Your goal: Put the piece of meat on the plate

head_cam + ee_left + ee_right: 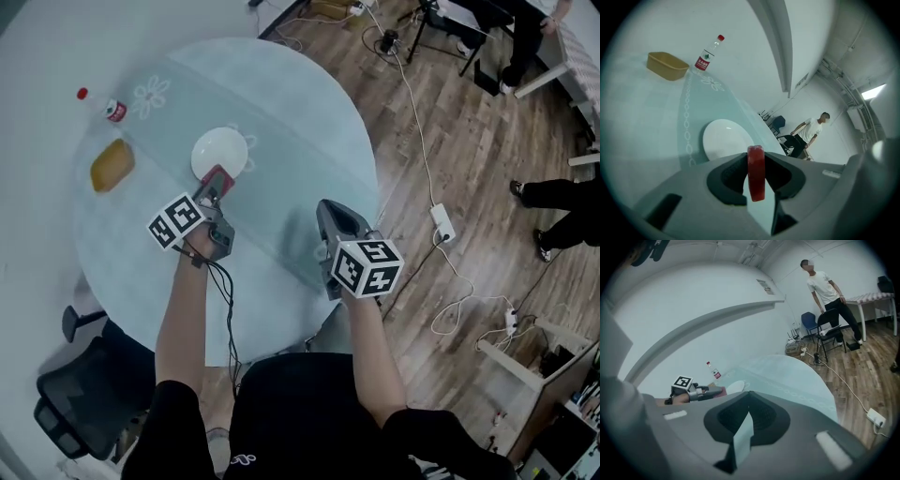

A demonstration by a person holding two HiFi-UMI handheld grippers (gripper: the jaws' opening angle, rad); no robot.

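Firmly, the left gripper (217, 182) pinches the red meat (756, 174) just beside the plate (221, 148).

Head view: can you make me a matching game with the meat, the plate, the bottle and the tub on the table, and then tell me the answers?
Things:
1. piece of meat
2. plate
3. bottle
4. tub

What fits:
A. yellow
B. standing up, with a red cap
C. held by the left gripper
D. white, with nothing on it

Right pairs: 1-C, 2-D, 3-B, 4-A.
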